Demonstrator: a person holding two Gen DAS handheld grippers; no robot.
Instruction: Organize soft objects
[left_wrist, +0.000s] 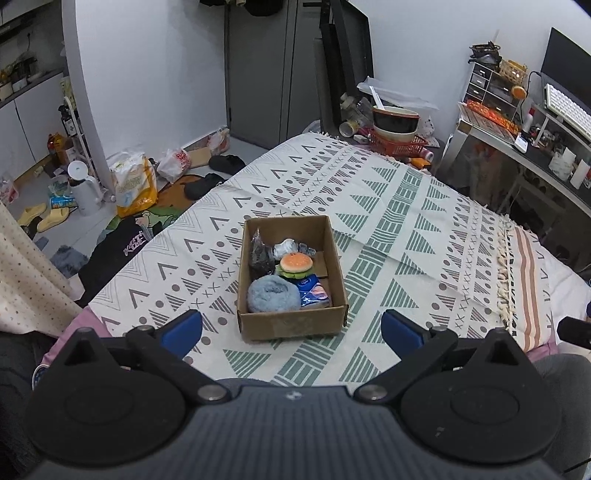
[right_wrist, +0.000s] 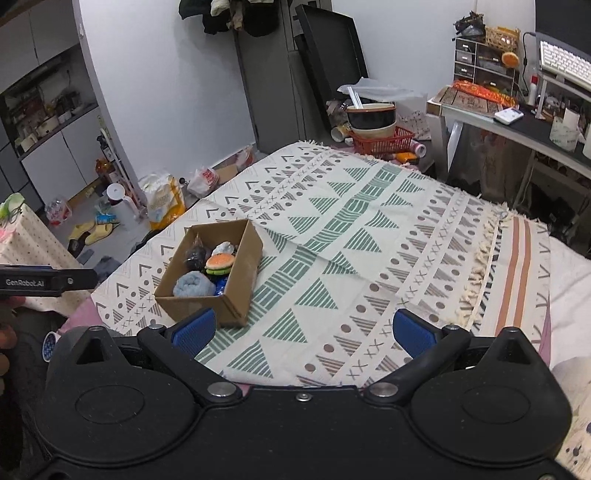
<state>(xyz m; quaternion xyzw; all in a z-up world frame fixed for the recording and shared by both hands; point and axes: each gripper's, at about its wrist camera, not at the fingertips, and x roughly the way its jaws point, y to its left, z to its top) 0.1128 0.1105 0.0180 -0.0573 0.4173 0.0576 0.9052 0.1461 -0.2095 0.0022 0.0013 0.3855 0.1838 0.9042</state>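
An open cardboard box (left_wrist: 291, 324) stands on the patterned cloth (left_wrist: 388, 229) over the bed. Inside lie a fluffy blue roll (left_wrist: 272, 295), a plush burger (left_wrist: 296, 265), a blue packet (left_wrist: 314, 291), a dark bundle (left_wrist: 260, 254) and a small grey-white item (left_wrist: 285, 246). My left gripper (left_wrist: 291, 330) hovers just in front of the box, open and empty. In the right wrist view the box (right_wrist: 236, 295) sits left of centre with the burger (right_wrist: 219, 263) and blue roll (right_wrist: 194, 285) showing. My right gripper (right_wrist: 303, 330) is open, empty, to the box's right.
A red basket (left_wrist: 399, 142) with stacked bowls sits past the bed's far end. A desk (left_wrist: 535, 155) with a keyboard stands at the right. Bags, slippers and a white kettle (left_wrist: 83, 188) litter the floor at left. The left gripper's body (right_wrist: 44, 282) pokes in at the left edge.
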